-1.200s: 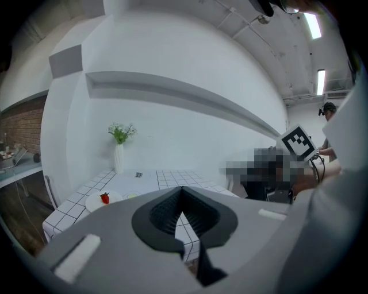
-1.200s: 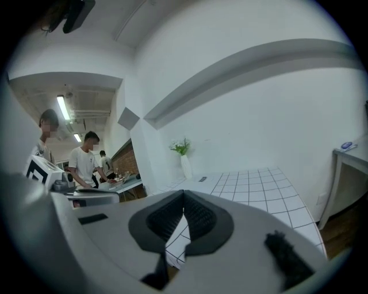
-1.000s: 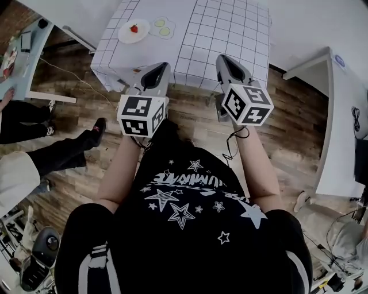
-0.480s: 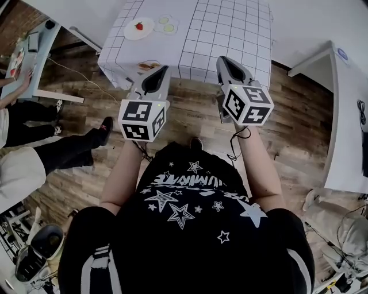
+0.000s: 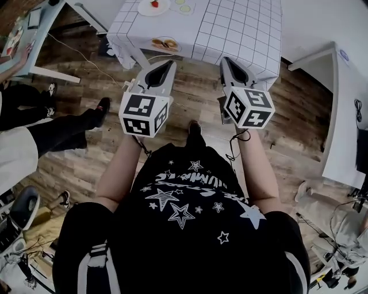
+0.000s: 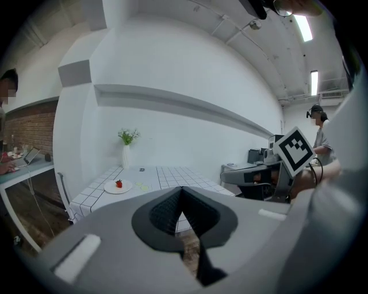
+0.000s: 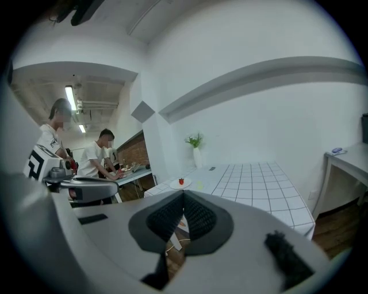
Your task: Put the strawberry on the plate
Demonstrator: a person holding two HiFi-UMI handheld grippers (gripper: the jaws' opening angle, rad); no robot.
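Head view showed the person standing on the wooden floor (image 5: 190,97), back from the bench (image 5: 241,23), with both grippers raised side by side towards it. The strawberry (image 5: 154,3) already lay on the white plate (image 5: 145,9) at the bench's far left corner, well apart from either gripper, so the task looked finished and the withdrawn stance fitted that.

In its own view, the left gripper (image 6: 182,189) had its ribbed pads pressed together with nothing between them. The right gripper (image 7: 184,193) was likewise closed flat and empty. Holding them shut and level probably served only as a resting pose, since nothing remained to carry.

Both gripper views looked across the checked cloth to the strawberry (image 6: 119,184) sitting upright near the plate's middle (image 7: 181,181), with a white vase (image 6: 126,155) of greenery at the wall behind.

As for writing, the person's black shirt (image 5: 190,201) carried a white stylised word among stars, too distorted to read. The marker cubes (image 5: 144,113) bore only black-and-white squares, no lettering.
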